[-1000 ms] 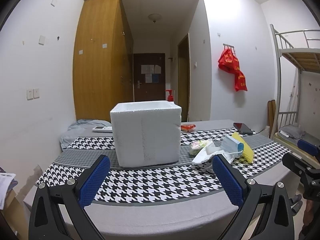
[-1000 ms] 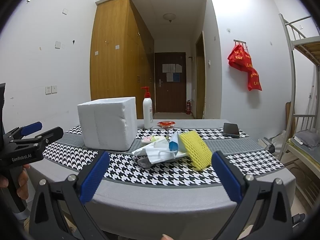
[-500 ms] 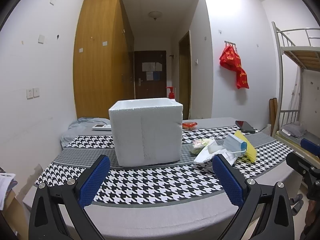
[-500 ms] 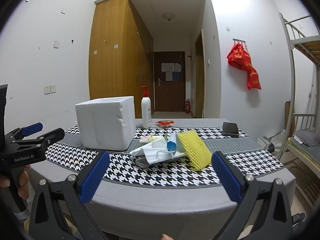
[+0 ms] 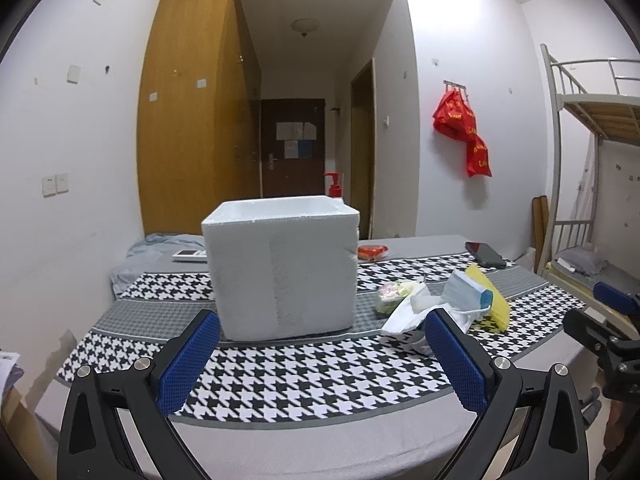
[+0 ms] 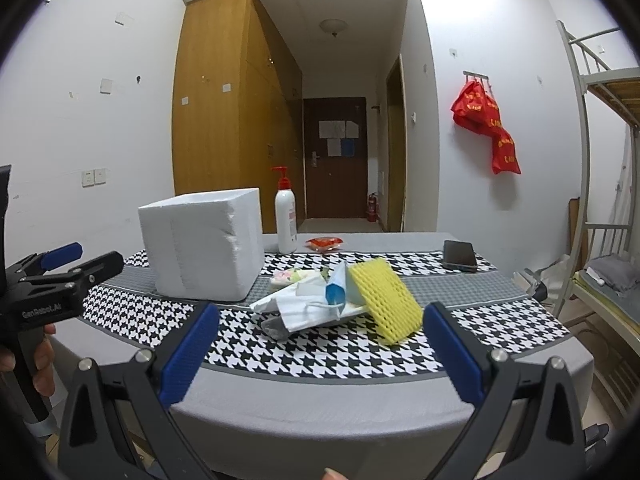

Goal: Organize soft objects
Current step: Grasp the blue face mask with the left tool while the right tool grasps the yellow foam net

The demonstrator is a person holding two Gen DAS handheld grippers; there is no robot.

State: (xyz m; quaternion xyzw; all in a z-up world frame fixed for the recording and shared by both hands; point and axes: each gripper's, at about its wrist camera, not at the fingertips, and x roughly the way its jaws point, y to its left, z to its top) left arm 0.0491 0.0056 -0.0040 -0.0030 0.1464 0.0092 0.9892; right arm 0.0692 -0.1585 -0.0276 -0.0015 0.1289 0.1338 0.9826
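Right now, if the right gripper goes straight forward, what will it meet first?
Probably the face mask at the front of the soft pile, with the yellow foam net just beside it; depth is unclear.

White foam box [image 5: 282, 268] beside soft pile [image 5: 440, 306]

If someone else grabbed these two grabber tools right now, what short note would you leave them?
Left gripper: open, empty, facing the white foam box.
Right gripper: open, empty, facing the pile of soft things: yellow foam net, face masks, wrappers.
Both are short of the table.
Done: nothing moved, as far as I can see.
Left: probably pick each soft item and drop it in the box.
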